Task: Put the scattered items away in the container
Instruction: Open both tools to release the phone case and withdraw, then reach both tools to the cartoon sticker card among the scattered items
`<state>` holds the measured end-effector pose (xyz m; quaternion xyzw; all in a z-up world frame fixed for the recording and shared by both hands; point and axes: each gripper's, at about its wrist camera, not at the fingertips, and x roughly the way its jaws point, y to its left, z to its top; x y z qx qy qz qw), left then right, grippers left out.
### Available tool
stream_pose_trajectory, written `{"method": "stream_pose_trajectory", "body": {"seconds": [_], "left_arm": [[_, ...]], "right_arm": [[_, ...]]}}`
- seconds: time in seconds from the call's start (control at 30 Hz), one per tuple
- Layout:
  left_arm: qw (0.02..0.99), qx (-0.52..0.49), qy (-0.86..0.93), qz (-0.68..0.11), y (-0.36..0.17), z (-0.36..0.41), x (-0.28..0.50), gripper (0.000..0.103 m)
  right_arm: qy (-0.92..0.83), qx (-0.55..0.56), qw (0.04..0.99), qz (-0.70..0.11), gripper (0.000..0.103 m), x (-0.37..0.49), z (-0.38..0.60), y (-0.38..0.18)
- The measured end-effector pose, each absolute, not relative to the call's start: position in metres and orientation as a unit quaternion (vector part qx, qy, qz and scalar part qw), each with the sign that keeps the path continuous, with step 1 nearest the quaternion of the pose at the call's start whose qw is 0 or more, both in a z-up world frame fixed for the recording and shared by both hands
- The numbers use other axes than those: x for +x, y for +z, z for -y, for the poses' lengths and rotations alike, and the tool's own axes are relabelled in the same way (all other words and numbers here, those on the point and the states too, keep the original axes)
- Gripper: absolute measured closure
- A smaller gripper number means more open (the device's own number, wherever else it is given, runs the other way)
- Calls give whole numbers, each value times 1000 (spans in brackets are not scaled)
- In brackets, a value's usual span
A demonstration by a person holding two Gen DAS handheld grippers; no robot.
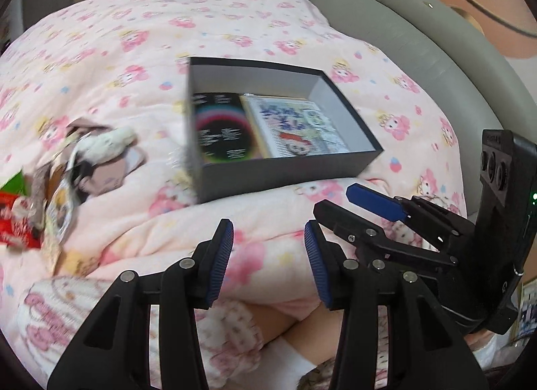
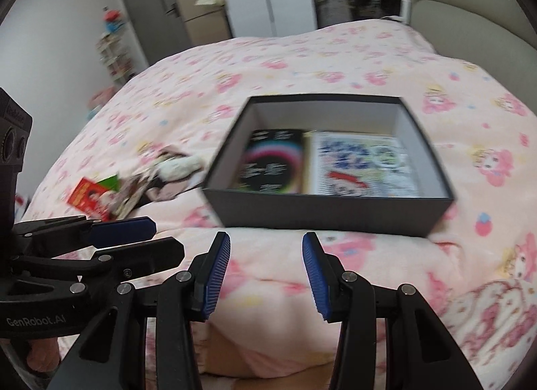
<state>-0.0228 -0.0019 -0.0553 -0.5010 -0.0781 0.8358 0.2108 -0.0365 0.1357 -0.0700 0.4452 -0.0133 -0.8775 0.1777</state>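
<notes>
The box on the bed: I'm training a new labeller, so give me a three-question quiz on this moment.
1. True or false: the dark box is empty.
2. Multiple choice: the loose pile of items lies (A) inside the box, (B) on the pink quilt to the box's left, (C) on the grey headboard.
3. Fill in: neither the left gripper nor the right gripper holds anything; both stand ____.

Key: 1 false, a black booklet and an illustrated case lie flat inside it. 2 B. 3 open.
</notes>
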Motion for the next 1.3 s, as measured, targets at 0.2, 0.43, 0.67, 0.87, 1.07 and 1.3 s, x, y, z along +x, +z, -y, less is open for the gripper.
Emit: {"method": "stream_pose_trajectory", "body": {"seconds": [0.2,0.43,0.67,0.87,1.07,1.3], "left_arm": [[175,-498,842,110,-62,54,-14,59],[129,-495,846,153,-70,120,-6,59],[82,-495,841,201,-82,181,-4,57],[24,-514,819,254,-115,234,-15,57],[13,-539,782,313,-156,278,-34,57],[48,-572,734,363,-199,300,-58,56]], "right_arm": [[-866,453,214,-6,62,-38,-85,-74],[-846,459,269,-39,62,-42,-17,-78],[-806,490,330,-37,62,-57,38,-95],[-786,520,331,-50,62,-76,72,-120],[-774,547,313,-60,62,-106,94,-144],[-753,575,314,-60,62,-143,114,-170]]}}
